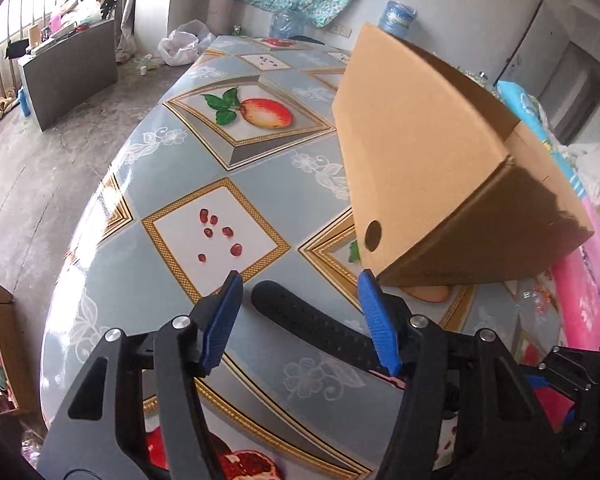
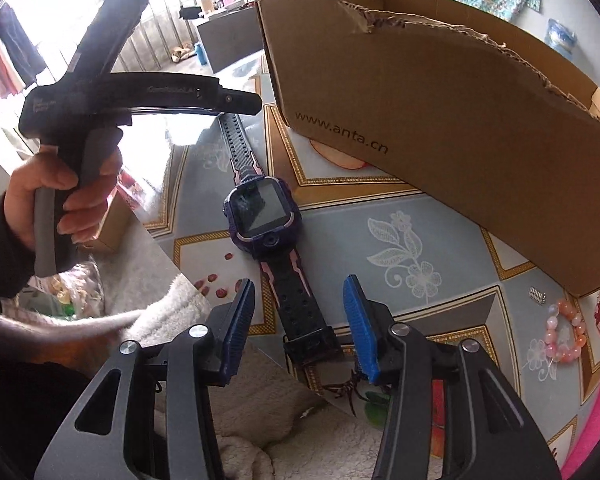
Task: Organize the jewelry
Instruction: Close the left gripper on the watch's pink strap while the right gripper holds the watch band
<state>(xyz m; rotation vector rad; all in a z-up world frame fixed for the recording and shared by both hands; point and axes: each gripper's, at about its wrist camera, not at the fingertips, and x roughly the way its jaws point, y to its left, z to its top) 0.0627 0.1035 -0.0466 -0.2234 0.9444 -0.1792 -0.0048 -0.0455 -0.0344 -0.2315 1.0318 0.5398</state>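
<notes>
A black and purple smartwatch (image 2: 262,216) lies flat on the patterned tablecloth (image 2: 340,216), its strap running towards me. My right gripper (image 2: 300,312) is open, its blue fingers either side of the near strap end, just above it. In the left wrist view my left gripper (image 1: 300,308) is open over the far strap end (image 1: 300,320). A brown cardboard box (image 2: 440,112) stands right of the watch; it also shows in the left wrist view (image 1: 440,160). A pink bead bracelet (image 2: 566,332) lies at the right near the box corner.
A small metal spring-like piece (image 2: 537,295) lies beside the bracelet. A dark cord (image 2: 348,390) lies under the right finger. The table edge (image 2: 172,256) runs down the left, with a white fleece sleeve (image 2: 168,308) and floor clutter beyond. Pink bedding (image 1: 592,280) borders the table's right side.
</notes>
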